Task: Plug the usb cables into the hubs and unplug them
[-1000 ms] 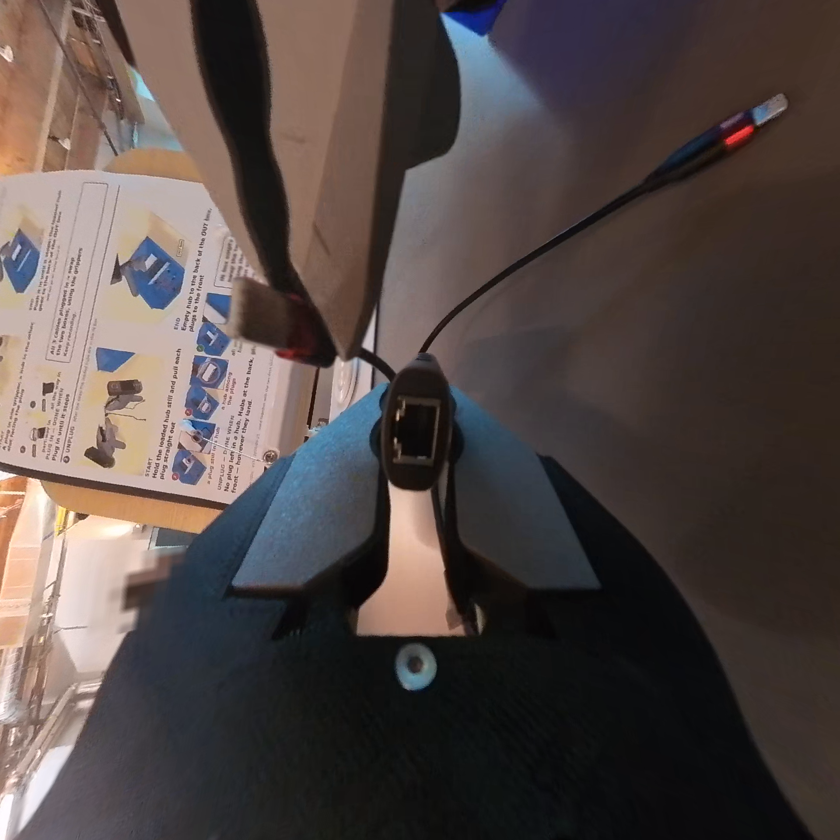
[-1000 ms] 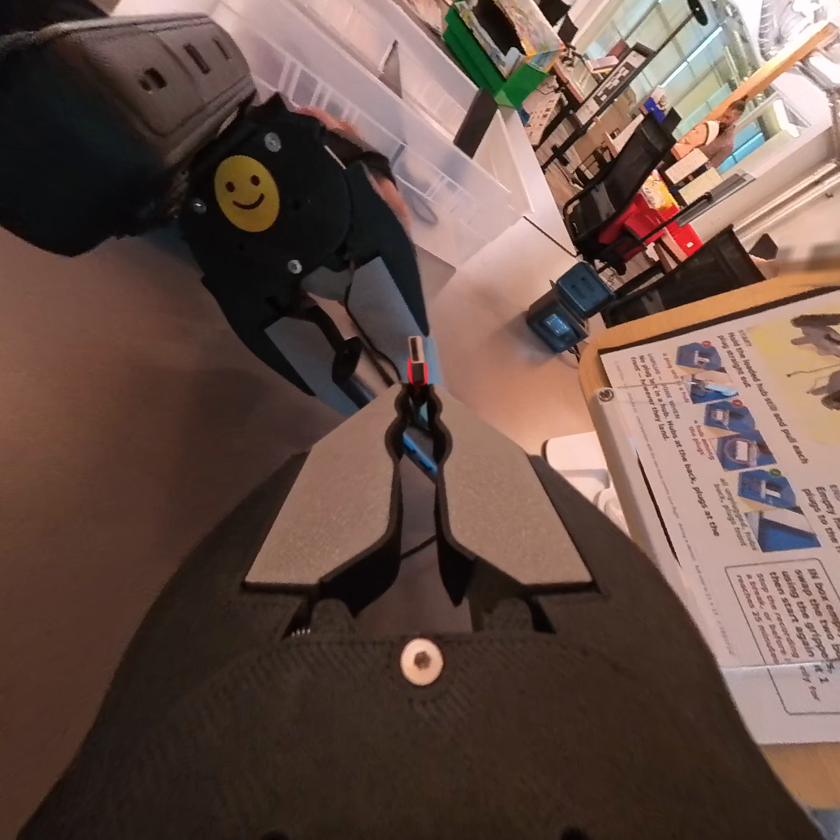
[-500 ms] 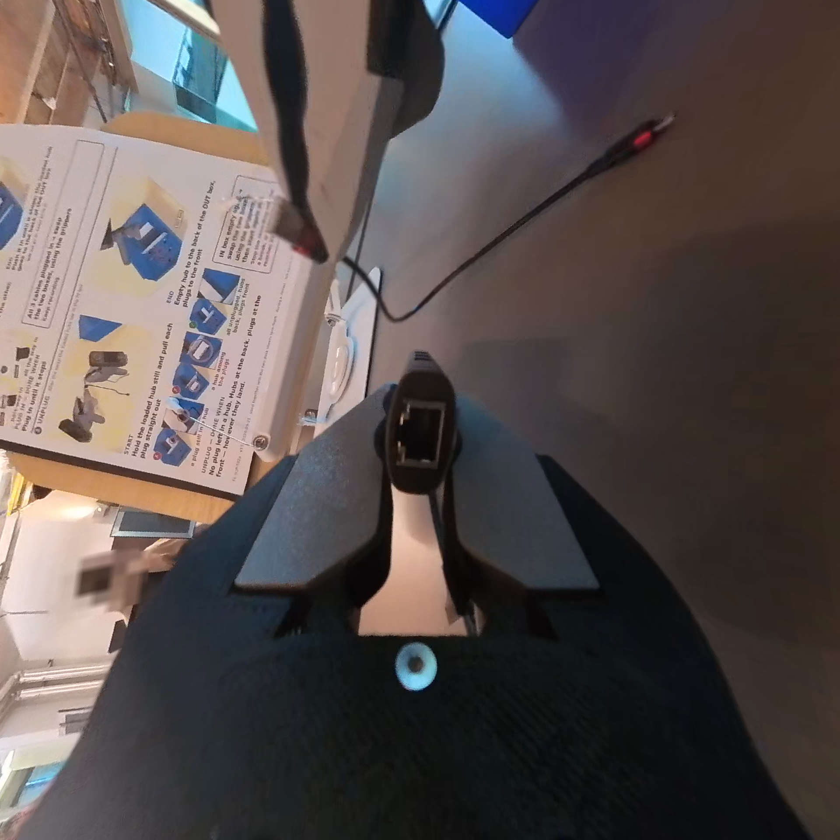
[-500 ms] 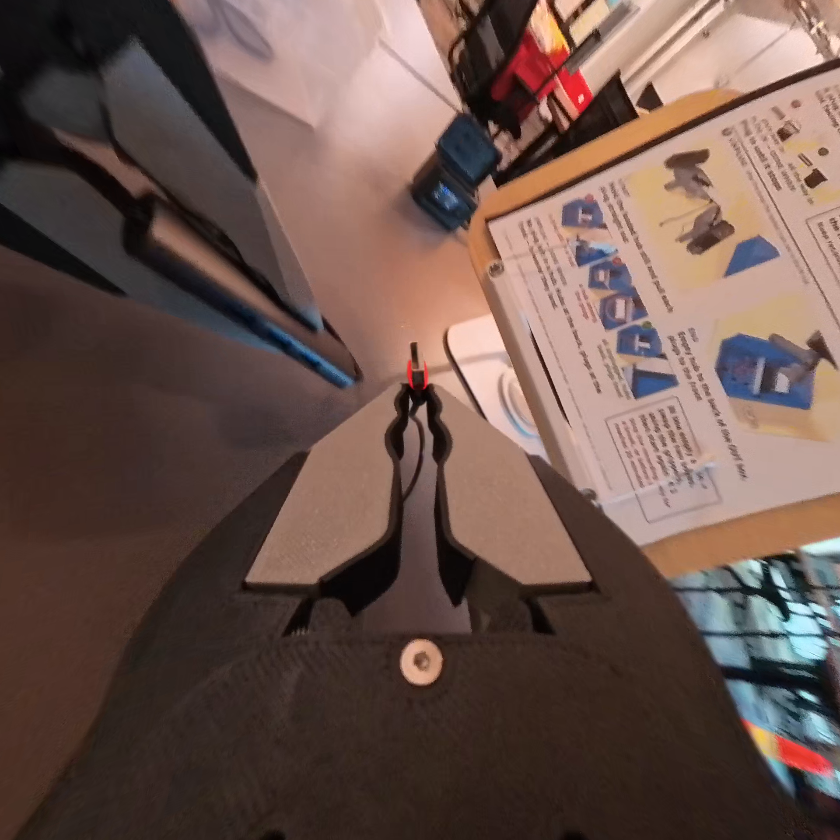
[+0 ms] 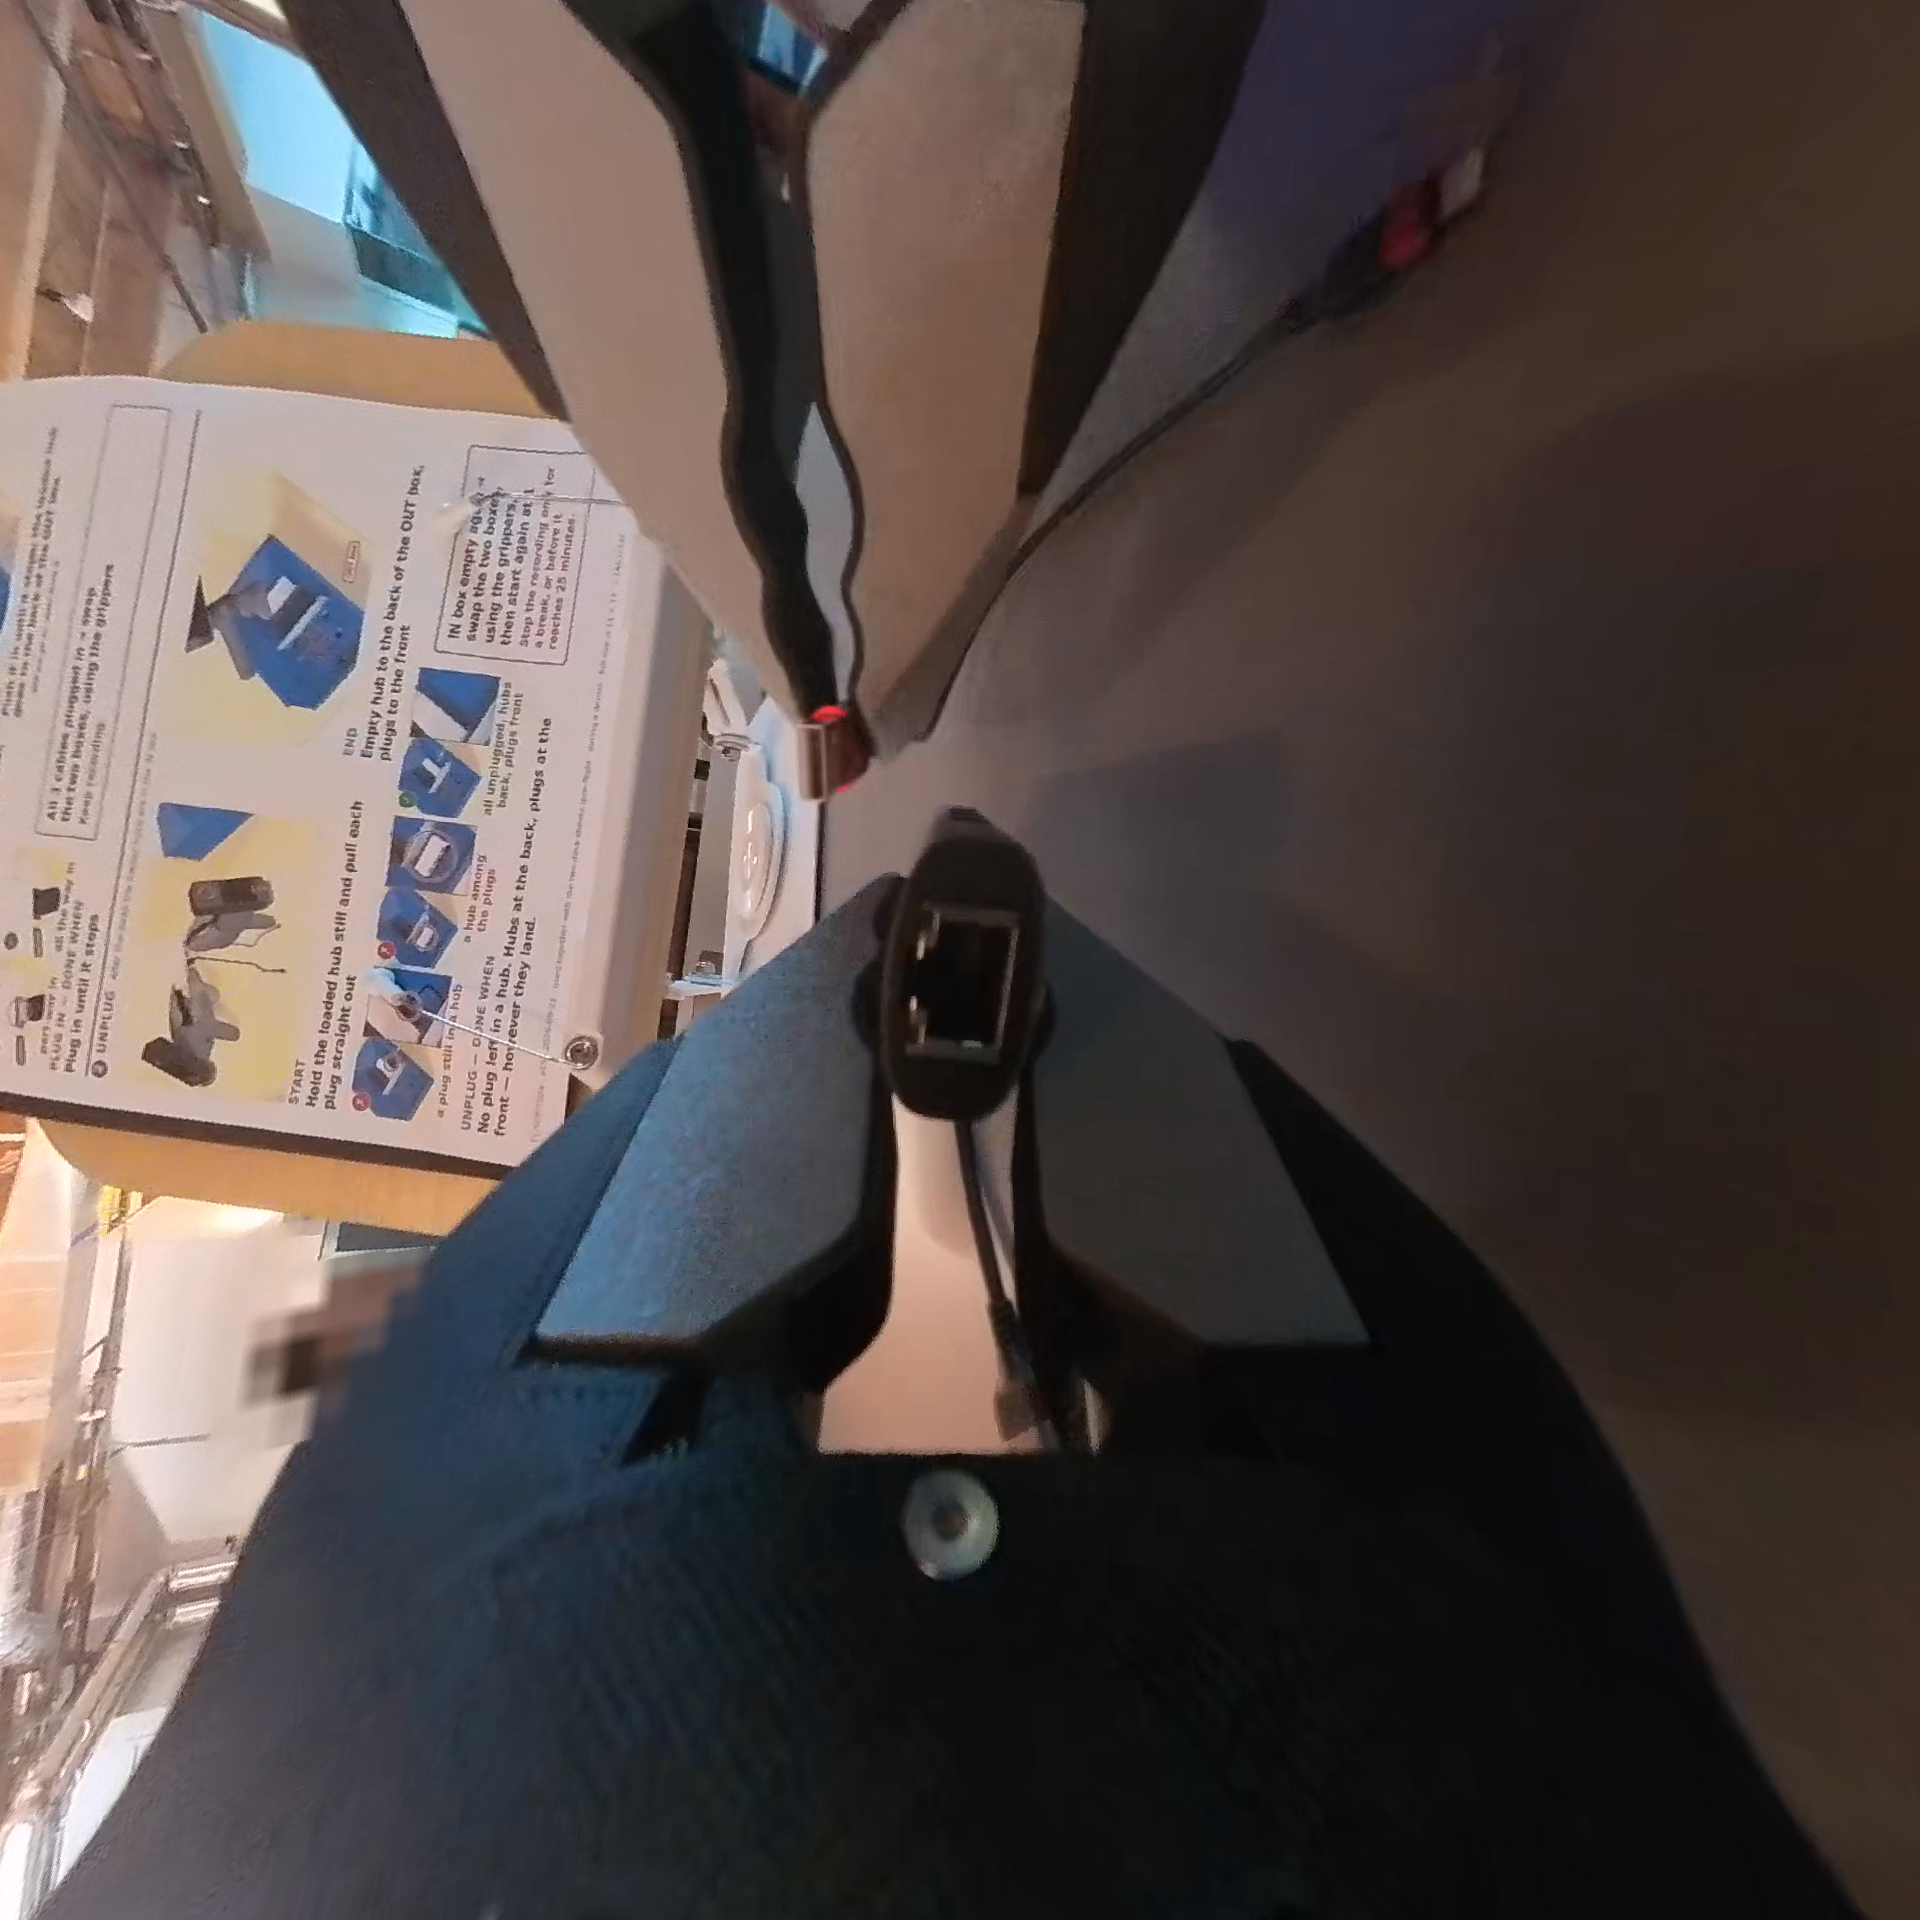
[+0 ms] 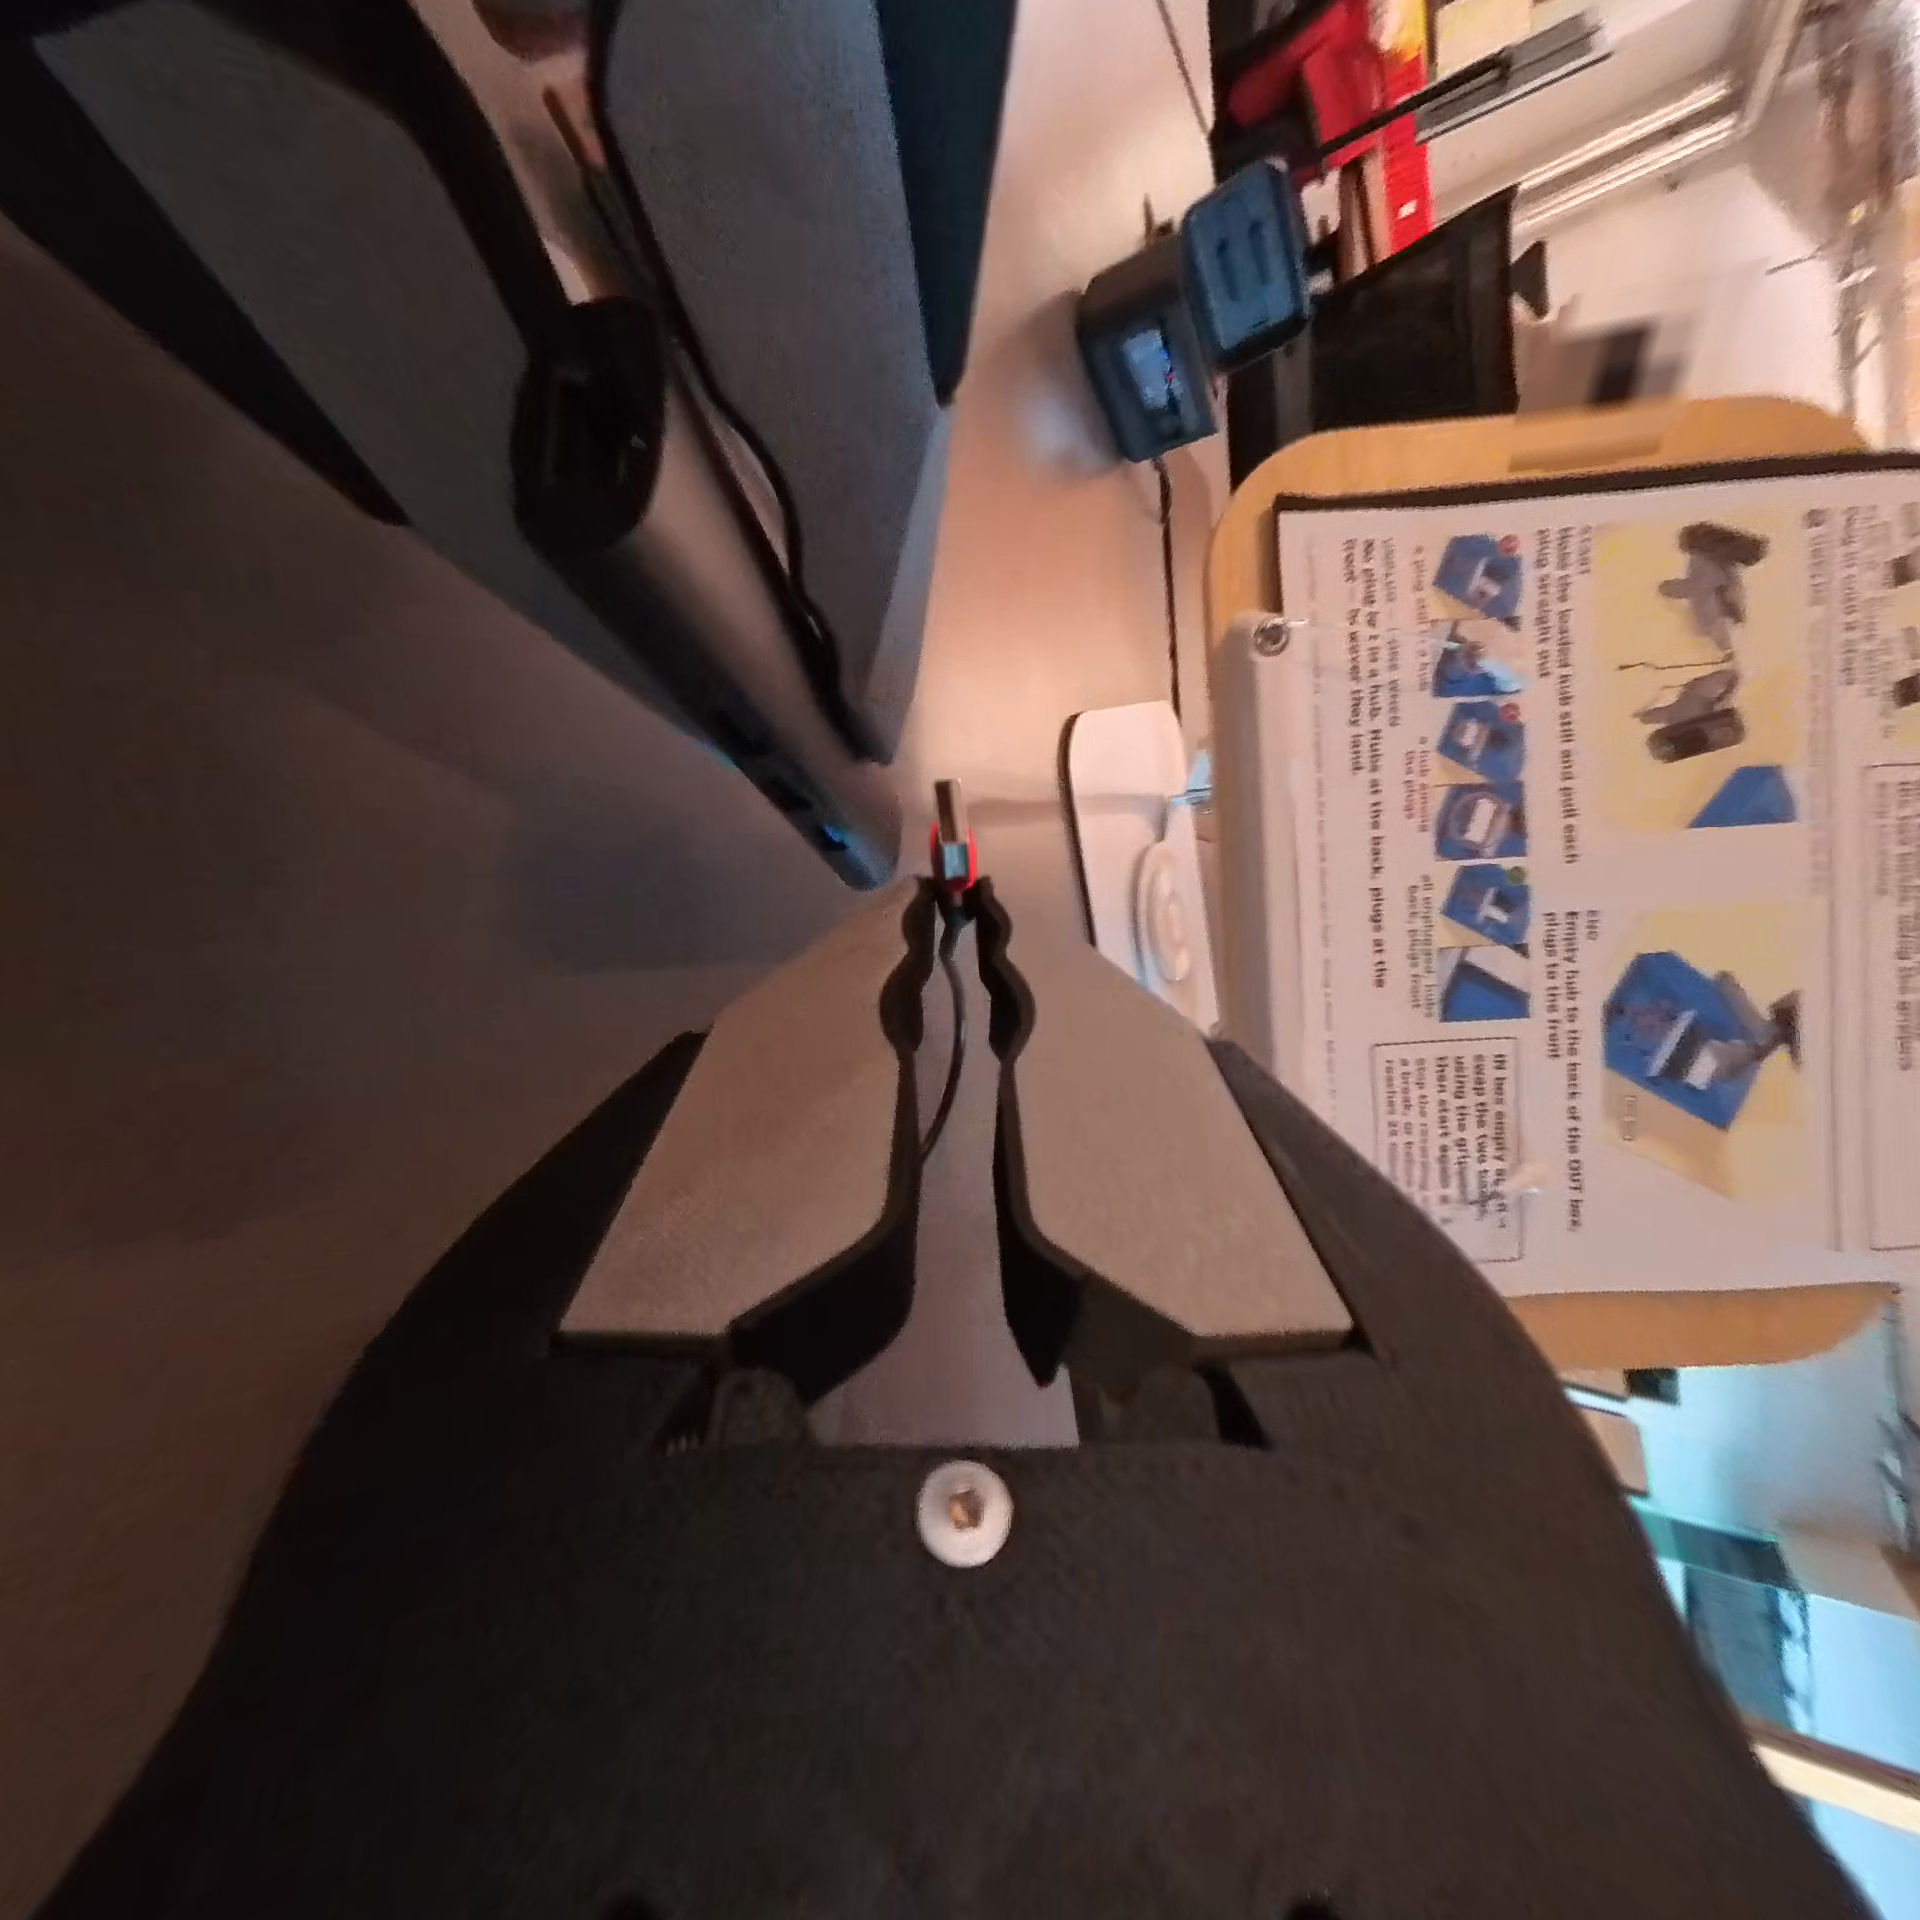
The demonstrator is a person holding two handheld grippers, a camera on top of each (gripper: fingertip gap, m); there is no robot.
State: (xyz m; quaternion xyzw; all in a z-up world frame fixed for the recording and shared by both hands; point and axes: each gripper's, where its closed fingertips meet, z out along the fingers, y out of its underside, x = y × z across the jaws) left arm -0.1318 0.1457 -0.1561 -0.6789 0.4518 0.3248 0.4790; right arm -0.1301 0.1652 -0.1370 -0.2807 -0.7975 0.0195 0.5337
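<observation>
My left gripper (image 5: 961, 935) is shut on a dark grey USB hub (image 5: 958, 987), whose end with a network socket faces the camera. The hub's black cable (image 5: 987, 1247) runs back between the fingers. My right gripper (image 6: 951, 894) is shut on a USB plug with a red collar (image 6: 951, 847), metal tip pointing forward. In the right wrist view the hub (image 6: 665, 582) lies just left of the plug, its side ports (image 6: 800, 800) close to the tip. In the left wrist view the plug (image 5: 826, 753) hangs just above the hub. A second red-collared plug (image 5: 1423, 218) lies on the table.
A printed instruction sheet on a wooden board (image 5: 312, 779) stands at the table's edge and also shows in the right wrist view (image 6: 1558, 883). A white flat object (image 6: 1122, 831) lies beside it. A dark blue device (image 6: 1195, 312) sits farther back. The brown table (image 5: 1558, 831) spreads to the right. Left and right tips are no more than a few centimetres apart. The dark blue device (image 6: 1195, 312) sits 35 cm or so from the ends of my left fingers.
My right gripper has brought the plug down close to the hub's end. The right wrist view has swung, so the hub's ports now lie beside the plug tip. Both grips are unchanged.
</observation>
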